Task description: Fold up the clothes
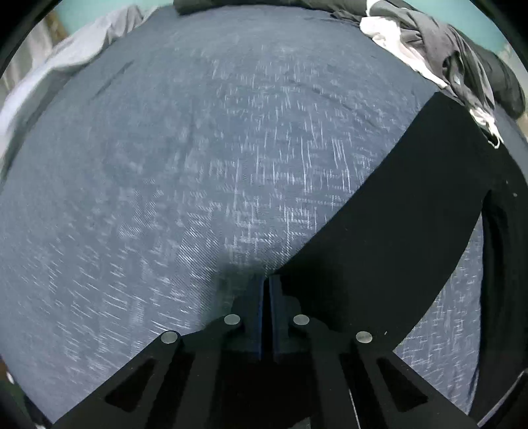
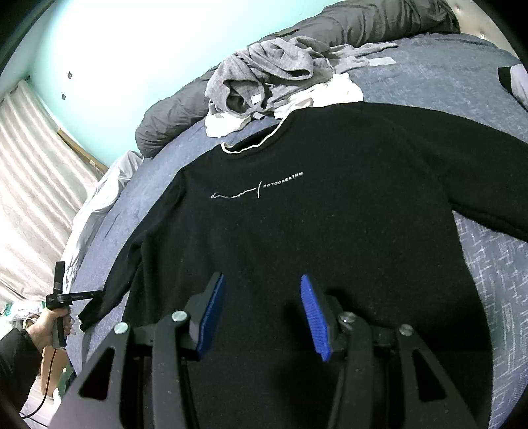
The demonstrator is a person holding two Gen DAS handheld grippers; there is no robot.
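Black sweater [image 2: 297, 231] lies front up and spread flat on the blue bed [image 2: 445, 76], collar toward the pile of grey and white clothes [image 2: 274, 82], chest print facing up. Left sleeve [image 1: 379, 214] runs out diagonally over the bedcover. Left hand-held gripper [image 1: 265, 280]: jaws drawn fully together at the cuff end of that sleeve, pointing steeply down at the bed; whether cloth is pinched between the pads cannot be told. In the right wrist view the same tool appears at the far left, gripped by a hand [image 2: 49, 326] beside the cuff. Right hand-held gripper [image 2: 262, 313]: blue pads standing about half apart above the sweater's lower body, nothing between them. Grey duvet [image 2: 346, 29] is bunched along the far edge of the bed
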